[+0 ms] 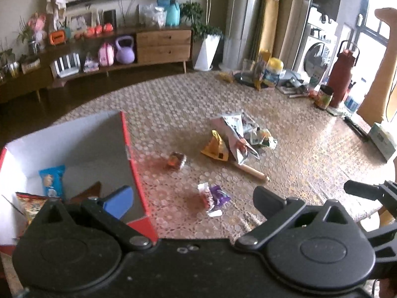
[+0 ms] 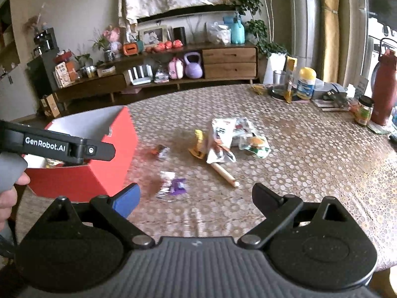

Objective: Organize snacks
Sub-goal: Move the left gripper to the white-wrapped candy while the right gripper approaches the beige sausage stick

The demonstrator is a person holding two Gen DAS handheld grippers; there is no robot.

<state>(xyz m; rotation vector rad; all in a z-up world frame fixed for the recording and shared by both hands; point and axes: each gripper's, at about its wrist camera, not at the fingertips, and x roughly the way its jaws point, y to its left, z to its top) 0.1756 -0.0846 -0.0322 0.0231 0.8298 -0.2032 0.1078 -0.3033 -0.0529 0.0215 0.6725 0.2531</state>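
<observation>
A red box (image 1: 129, 149) with a white inside stands at the table's left and holds a blue packet (image 1: 52, 181) and other snacks; it shows in the right wrist view (image 2: 116, 146) too. Loose snacks lie on the table: a purple-and-white packet (image 1: 213, 198) (image 2: 171, 186), a small orange one (image 1: 176, 161) (image 2: 160, 152), a pile of packets (image 1: 235, 139) (image 2: 223, 136) and a wooden stick (image 1: 253, 171) (image 2: 225, 173). My left gripper (image 1: 191, 203) is open and empty above the box's near corner. My right gripper (image 2: 196, 198) is open and empty above the table.
Jars, a red flask (image 1: 342, 79) (image 2: 383, 87) and clutter stand along the table's far right. A tissue box (image 1: 382, 141) sits at the right edge. The left gripper's body (image 2: 62, 146) crosses over the box. A wooden sideboard (image 1: 158, 44) stands behind.
</observation>
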